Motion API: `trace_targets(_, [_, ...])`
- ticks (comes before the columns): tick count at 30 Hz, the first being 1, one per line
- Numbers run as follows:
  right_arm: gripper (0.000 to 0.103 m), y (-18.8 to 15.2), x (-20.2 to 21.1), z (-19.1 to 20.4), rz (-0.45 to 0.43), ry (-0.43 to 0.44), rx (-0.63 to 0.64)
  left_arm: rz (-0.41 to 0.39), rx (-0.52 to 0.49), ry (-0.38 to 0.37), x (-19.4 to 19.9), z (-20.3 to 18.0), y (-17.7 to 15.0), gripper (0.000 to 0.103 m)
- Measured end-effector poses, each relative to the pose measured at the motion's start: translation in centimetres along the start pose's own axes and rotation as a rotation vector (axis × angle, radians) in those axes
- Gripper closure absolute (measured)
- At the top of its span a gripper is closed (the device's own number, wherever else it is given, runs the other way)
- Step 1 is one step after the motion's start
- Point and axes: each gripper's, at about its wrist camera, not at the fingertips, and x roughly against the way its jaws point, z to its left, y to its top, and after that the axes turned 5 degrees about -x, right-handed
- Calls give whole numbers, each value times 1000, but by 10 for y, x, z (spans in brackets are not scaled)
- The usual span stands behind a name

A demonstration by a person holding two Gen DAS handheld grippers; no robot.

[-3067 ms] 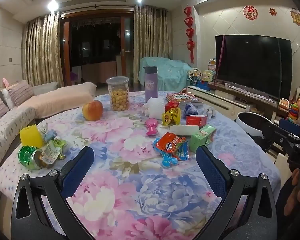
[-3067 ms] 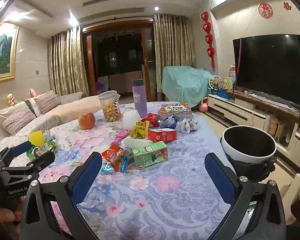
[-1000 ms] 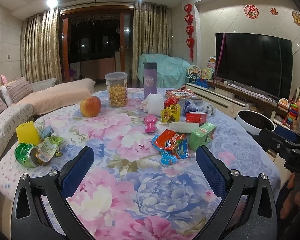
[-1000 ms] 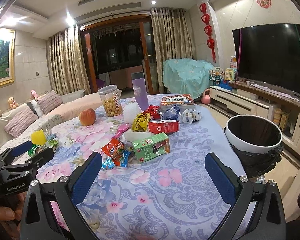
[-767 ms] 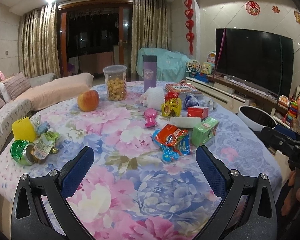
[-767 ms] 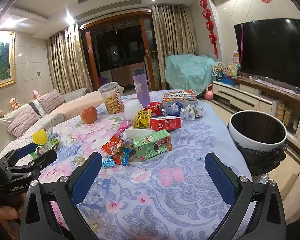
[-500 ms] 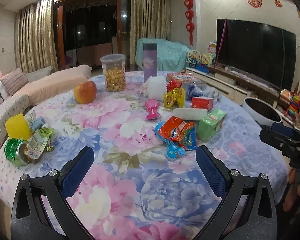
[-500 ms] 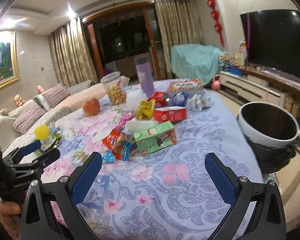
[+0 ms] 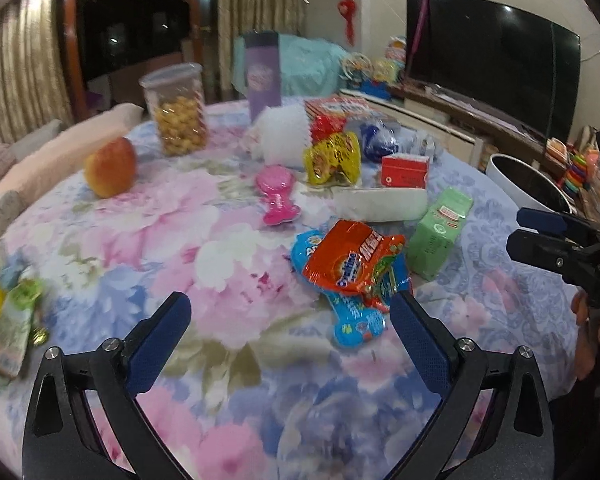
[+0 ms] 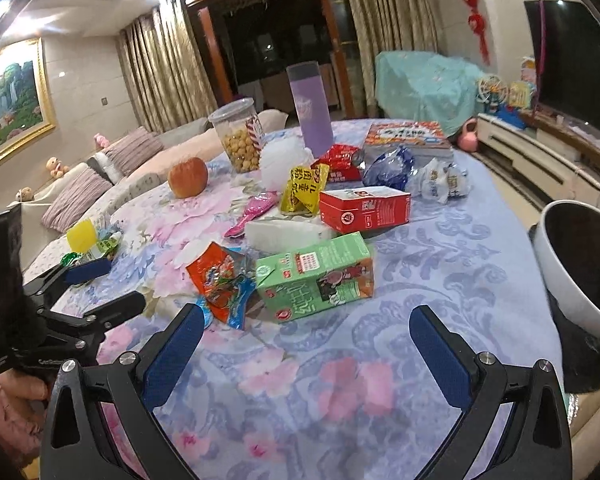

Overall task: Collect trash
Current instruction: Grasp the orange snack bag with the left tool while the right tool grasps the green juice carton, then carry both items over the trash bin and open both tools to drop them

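Observation:
Trash lies on the flowered tablecloth [image 9: 220, 264]: an orange snack wrapper [image 9: 354, 260] on a blue wrapper [image 9: 350, 320], a green carton [image 9: 440, 232], a red carton [image 9: 404, 166], a yellow wrapper [image 9: 334, 158] and a white packet [image 9: 380, 204]. My left gripper [image 9: 290, 320] is open and empty, just short of the orange wrapper. My right gripper [image 10: 304, 332] is open and empty, just in front of the green carton [image 10: 316, 276]. The orange wrapper [image 10: 216, 276] lies left of it. The white bin [image 10: 580, 264] with a black liner stands at the right, beside the table.
An apple [image 9: 110, 168], a jar of snacks [image 9: 178, 120], a purple flask [image 9: 262, 74], a pink toy [image 9: 278, 194] and a book [image 10: 406, 136] stand further back. More wrappers [image 9: 12, 320] lie at the left edge. A TV [image 9: 492, 60] stands at the right.
Both grippers have moved forward and down toward the table; the wrappers and the green carton now look larger and closer. Both stay open.

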Motion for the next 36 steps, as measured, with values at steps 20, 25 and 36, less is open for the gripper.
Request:
trace_targets(20, [0,25,-60,-15,155,109,62,130,-98,-316,-56,-4,24,91])
trace_targets(25, [6,21,-67,-8,166,88,100,119,-104,-307,-48,-8,17,97])
trace_targets(36, [12,14,-25,-23,77,79,15,40,-70,-321,-16,-26,22,102])
